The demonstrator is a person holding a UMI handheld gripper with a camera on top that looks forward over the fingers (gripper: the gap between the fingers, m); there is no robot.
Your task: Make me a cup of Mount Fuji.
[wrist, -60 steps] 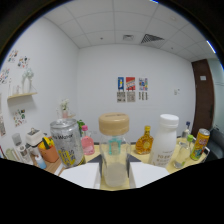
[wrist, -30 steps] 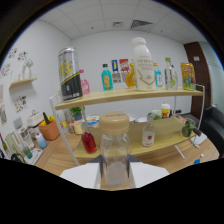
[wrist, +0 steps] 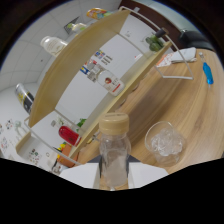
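Clear bottle (wrist: 114, 157) with a tan cap is pinched between the gripper (wrist: 114, 176) fingers, tilted over the wooden table (wrist: 200, 120). Glass (wrist: 165, 143) of ice stands just right of it.

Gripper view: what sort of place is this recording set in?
Probably an office room set up as a drinks station: a wooden shelf with bottles, a wooden table, and a glass of ice beside the held bottle.
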